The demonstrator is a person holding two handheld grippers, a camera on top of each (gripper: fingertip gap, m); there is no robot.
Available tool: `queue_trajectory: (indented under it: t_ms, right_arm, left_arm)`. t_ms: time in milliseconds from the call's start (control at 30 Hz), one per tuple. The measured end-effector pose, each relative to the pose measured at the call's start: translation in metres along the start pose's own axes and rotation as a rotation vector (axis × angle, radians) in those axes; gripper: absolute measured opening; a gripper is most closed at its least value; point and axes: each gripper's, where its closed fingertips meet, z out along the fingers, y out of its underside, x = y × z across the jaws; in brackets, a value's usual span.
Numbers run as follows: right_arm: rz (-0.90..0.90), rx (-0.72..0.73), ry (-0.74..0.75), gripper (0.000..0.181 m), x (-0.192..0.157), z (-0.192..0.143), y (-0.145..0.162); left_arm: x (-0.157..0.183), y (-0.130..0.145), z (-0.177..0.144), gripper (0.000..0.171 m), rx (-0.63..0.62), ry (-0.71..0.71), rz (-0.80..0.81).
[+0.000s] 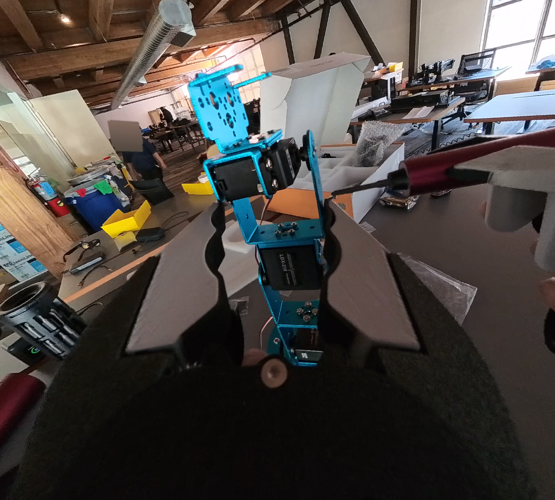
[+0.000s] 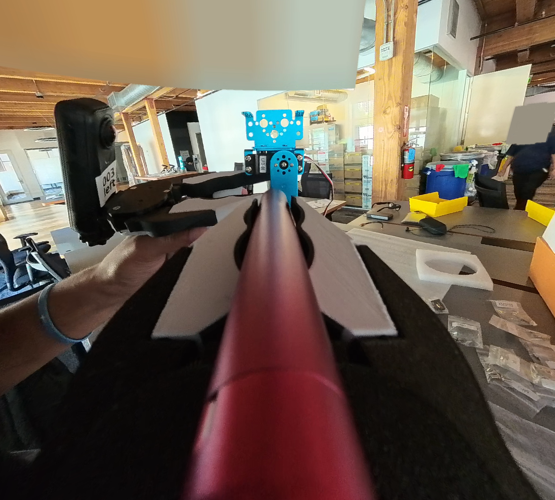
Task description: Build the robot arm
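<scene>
The left gripper [image 1: 271, 233] is closed on a blue metal bracket assembly [image 1: 279, 215] fitted with black servo motors [image 1: 289, 268], its grey fingers [image 1: 186, 275] pressing on either side of the lower brackets so that the chain of parts stands upright above the counter [image 1: 435, 245] instead of lying on it. Held this way, the side plate of the upper bracket faces outward to the right, which looks like the reason for the pose: it presents that face squarely to the tool. The right gripper [image 2: 274, 200] is clamped around a red screwdriver [image 2: 270, 335], the barrel running straight down the channel between its fingers [image 2: 339, 278], so the tool points wherever the gripper points. In the left wrist view the screwdriver's thin dark bit [image 1: 357, 188] reaches in from the right, its tip at the edge of the blue side plate, seemingly touching it, though exact contact is hard to judge. The right wrist view shows the barrel aimed directly at the round blue horn plate [image 2: 282, 166] on the upper servo. Beyond, on the counter, lie an open white and orange box [image 1: 360, 182], a white foam insert [image 2: 453, 272], small clear bags of parts [image 2: 507, 335] and yellow bins [image 2: 437, 205], all well apart from the held assembly.
</scene>
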Motion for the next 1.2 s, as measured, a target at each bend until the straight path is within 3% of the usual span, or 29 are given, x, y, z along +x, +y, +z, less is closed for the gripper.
queue_trajectory:
  t_ms: [267, 567, 733, 967, 1200]
  right_arm:
    - [0.019, -0.008, -0.005, 0.022, -0.001, -0.001, 0.0]
    - [0.054, -0.046, -0.052, 0.022, -0.01, 0.003, -0.004]
    - [0.141, -0.076, -0.121, 0.022, -0.023, 0.011, -0.007]
    - [0.364, -0.07, -0.264, 0.022, -0.046, 0.018, -0.017]
    - [0.439, -0.094, -0.308, 0.022, -0.058, 0.022, -0.011]
  left_arm:
    - [0.0, -0.001, -0.005, 0.064, 0.012, -0.02, 0.027]
    - [0.002, 0.003, -0.027, 0.062, 0.024, -0.072, 0.204]
    - [0.004, -0.004, -0.043, 0.053, 0.074, -0.078, 0.198]
    - [-0.001, -0.017, -0.06, 0.039, 0.124, -0.156, 0.362]
    - [0.004, -0.025, -0.072, 0.029, 0.153, -0.169, 0.372]
